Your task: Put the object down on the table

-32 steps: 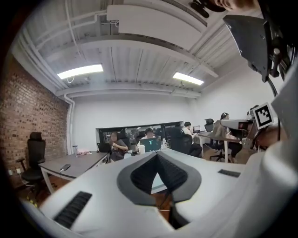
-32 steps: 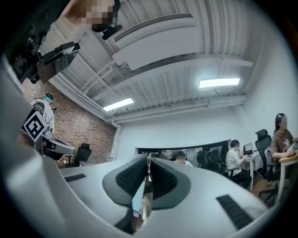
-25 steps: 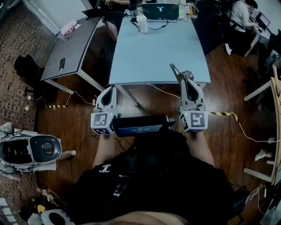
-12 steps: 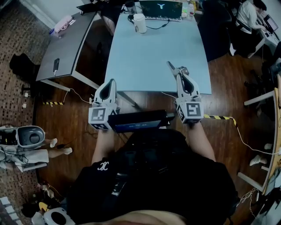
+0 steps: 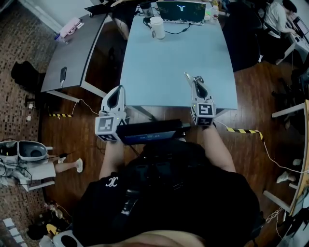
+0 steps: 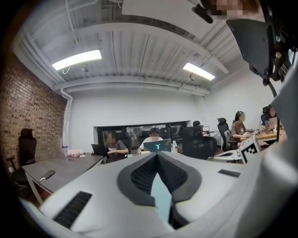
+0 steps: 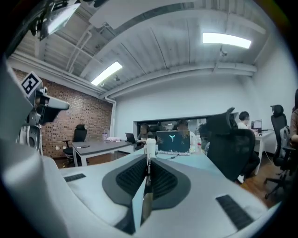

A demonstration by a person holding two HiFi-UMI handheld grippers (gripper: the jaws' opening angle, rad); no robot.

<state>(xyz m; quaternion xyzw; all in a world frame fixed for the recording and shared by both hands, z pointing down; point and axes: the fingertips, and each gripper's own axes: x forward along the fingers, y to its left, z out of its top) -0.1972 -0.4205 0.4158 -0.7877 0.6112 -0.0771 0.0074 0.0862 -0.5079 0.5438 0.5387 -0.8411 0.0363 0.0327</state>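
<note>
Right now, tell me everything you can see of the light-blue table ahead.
The light-blue table is a long rectangle with a smooth matte top on pale legs, standing on dark wood floor. A white cup, an open laptop and a black cable sit at its far end; a grey table stands beside its left edge.

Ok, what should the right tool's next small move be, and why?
Probably lower the right tool toward the light blue table: its jaws are shut on a thin object that sticks out past the tip, and it seems to hang above the surface near the front edge, so nothing is set down yet.
</note>
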